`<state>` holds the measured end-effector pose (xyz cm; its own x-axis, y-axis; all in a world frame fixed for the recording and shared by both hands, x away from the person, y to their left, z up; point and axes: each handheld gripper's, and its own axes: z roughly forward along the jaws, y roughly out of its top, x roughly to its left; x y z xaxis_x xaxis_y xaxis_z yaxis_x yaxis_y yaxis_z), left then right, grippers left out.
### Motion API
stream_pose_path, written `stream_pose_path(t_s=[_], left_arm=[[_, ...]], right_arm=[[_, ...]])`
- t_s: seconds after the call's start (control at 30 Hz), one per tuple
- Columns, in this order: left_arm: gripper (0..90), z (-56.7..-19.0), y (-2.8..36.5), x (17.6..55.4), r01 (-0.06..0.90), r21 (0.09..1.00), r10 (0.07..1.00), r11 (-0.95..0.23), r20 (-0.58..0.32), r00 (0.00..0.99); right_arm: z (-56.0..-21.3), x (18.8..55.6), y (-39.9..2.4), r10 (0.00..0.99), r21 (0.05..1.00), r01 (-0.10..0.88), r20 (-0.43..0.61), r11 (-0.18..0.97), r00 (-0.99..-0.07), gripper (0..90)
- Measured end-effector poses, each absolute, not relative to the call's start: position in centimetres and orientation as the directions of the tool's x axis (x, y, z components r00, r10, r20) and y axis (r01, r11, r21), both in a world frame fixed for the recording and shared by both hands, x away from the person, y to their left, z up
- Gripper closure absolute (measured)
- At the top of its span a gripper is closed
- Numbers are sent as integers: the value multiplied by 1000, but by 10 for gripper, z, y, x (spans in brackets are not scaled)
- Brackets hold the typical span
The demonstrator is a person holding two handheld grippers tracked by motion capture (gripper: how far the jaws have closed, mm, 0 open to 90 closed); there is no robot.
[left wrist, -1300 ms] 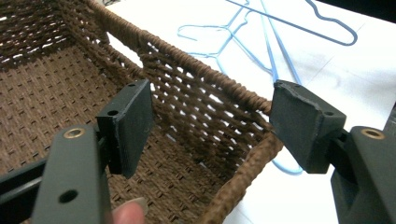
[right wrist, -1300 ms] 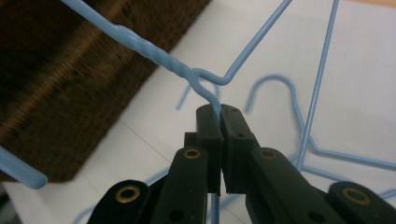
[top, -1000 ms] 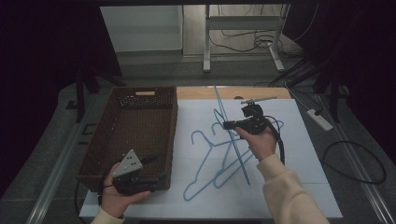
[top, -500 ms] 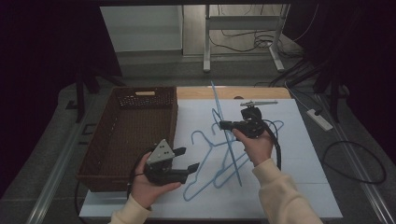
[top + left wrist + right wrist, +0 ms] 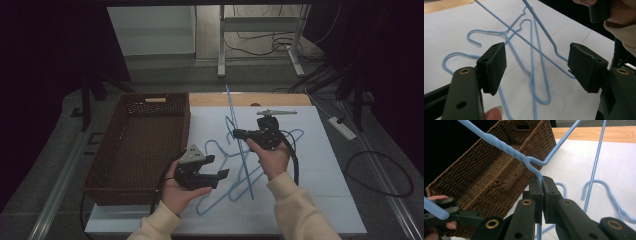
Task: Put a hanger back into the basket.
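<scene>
**Right gripper lifts one blue hanger; left gripper comes in open**

The right gripper (image 5: 541, 185) has its jaws pressed together on a thin blue wire hanger (image 5: 506, 146), pinching it at the neck just below the twisted stem. From that pinch the hanger slants up and away, its long side (image 5: 239, 145) running from near the table's far edge down toward the person. The left gripper (image 5: 536, 67) has its jaws spread wide with nothing between them; the raised wire crosses just beyond their tips. It looks the nearer one to the hanger's lower end. More blue hangers (image 5: 220, 192) lie tangled flat on the white table (image 5: 325, 200). A brown wicker basket (image 5: 135, 145) sits just left of them.
</scene>
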<state>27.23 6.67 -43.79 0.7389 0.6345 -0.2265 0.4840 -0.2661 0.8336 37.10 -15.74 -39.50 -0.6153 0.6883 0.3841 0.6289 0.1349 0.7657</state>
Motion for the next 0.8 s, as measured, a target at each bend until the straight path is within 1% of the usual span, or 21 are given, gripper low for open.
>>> stream_pose_path(t_s=[0.3, 0.47, 0.57, 0.7, 0.73, 0.77, 0.8], left_arm=[[328, -446, 41, 286, 512, 818, 620, -264, -262, 739], [365, -452, 34, 297, 552, 802, 620, -226, -319, 717], [410, -454, 32, 300, 560, 799, 618, -219, -330, 713], [510, -459, 28, 306, 585, 784, 618, -208, -358, 700], [551, -461, 27, 309, 599, 775, 609, -202, -380, 697], [570, -461, 27, 309, 599, 775, 609, -202, -380, 697], [570, -461, 26, 310, 606, 770, 607, -199, -389, 693]], right_arm=[[-398, 369, -155, 690, 779, 619, 393, 101, -608, 876], [-398, 368, -154, 687, 786, 613, 400, 84, -607, 876], [-398, 367, -153, 686, 790, 610, 405, 71, -604, 876], [-398, 367, -152, 684, 791, 609, 412, 59, -602, 876], [-398, 367, -151, 683, 791, 609, 414, 56, -602, 876], [-398, 366, -151, 682, 792, 609, 416, 54, -601, 876], [-398, 366, -151, 682, 792, 609, 416, 54, -601, 876]])
